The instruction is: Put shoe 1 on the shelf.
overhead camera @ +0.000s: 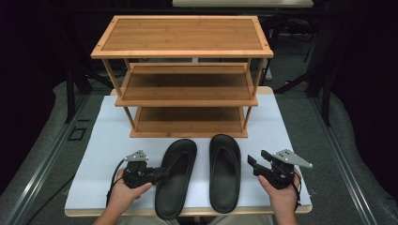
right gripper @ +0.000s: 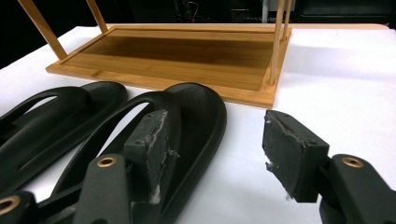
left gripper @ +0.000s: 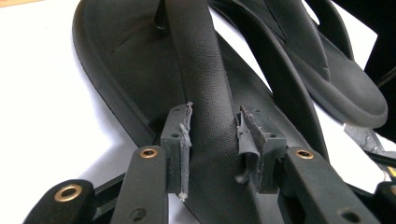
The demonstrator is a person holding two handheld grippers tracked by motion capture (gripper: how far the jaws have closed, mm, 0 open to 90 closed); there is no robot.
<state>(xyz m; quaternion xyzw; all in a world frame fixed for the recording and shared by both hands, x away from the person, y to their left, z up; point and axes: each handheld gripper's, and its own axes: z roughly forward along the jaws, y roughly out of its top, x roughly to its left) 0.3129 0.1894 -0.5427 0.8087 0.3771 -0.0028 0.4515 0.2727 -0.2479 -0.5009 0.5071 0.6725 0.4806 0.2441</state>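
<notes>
Black left gripper clamped on the strap of the left sandal; right gripper gaping, holding nothing.

Both sandals flat, side by side near the front edge, right sandal just beside its idle gripper. Could slip free on lifting, judging by a soft strap between worn pads. Beyond: white surface, bamboo shoe rack, dark room.
</notes>
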